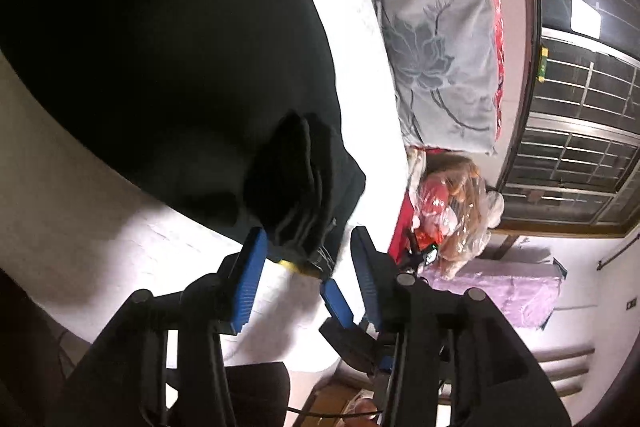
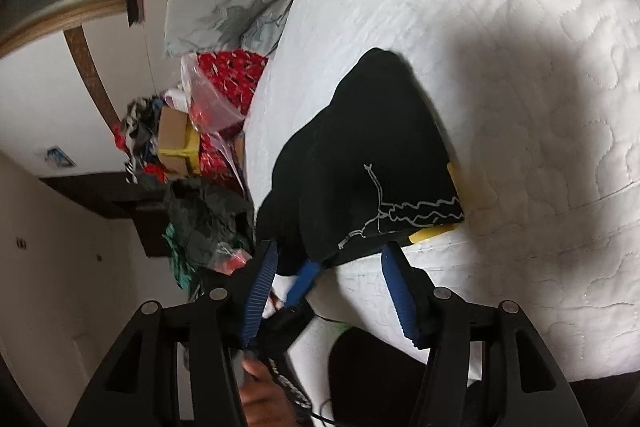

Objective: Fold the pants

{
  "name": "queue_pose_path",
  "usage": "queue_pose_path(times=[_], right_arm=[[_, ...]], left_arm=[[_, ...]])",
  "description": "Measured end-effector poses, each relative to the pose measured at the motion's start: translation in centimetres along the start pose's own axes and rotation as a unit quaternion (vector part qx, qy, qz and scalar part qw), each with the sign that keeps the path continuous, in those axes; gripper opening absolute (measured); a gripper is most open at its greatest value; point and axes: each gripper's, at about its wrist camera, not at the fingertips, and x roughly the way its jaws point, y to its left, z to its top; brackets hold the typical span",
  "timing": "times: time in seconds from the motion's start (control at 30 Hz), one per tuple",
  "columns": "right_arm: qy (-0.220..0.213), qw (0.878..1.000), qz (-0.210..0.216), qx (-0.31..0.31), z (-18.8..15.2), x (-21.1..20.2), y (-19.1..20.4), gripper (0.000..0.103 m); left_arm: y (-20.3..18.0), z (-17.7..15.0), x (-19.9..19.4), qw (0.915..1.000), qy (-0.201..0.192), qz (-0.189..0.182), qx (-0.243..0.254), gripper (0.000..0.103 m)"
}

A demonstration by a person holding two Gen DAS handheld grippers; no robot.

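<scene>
Where bunched, pants folds indistinct.

Black pants lie bunched on the white quilted bed, white stitching along their near edge. The right gripper, fingers spread apart, hovers at that edge; the left gripper's blue finger reaches under the fabric.

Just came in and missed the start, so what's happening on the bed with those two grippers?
A person holding a gripper in each hand is folding black pants on a white quilted bed. The pants lie bunched into a compact, layered bundle, with a yellow patch showing at the lower edge. The left gripper and the right gripper are both open, fingers spread at the near edge of the bundle, neither clamping the cloth. A floral pillow lies at the bed's far side.
</scene>
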Motion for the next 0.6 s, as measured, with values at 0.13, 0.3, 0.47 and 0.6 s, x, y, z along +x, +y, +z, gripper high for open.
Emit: queue_pose_path(times=[0.13, 0.3, 0.47, 0.6], right_arm=[[-0.017, 0.999, -0.011, 0.027, 0.4, 0.3, -0.9, 0.061], [-0.045, 0.995, -0.013, 0.086, 0.7, 1.2, -2.9, 0.061], [-0.081, 0.993, 0.005, 0.089, 1.2, 1.2, -3.3, 0.007], [-0.098, 0.995, -0.024, 0.024, 0.4, 0.8, -2.1, 0.007]], left_arm=[[-1.3, 0.2, 1.6, 0.9989, 0.001, 0.035, 0.032, 0.045], [-1.9, 1.1, 3.0, 0.9969, 0.009, 0.06, 0.05, 0.045], [-4.0, 2.6, 3.9, 0.9927, 0.018, 0.074, 0.093, 0.013], [-5.5, 2.8, 4.0, 0.9684, -0.003, 0.169, 0.184, 0.013]])
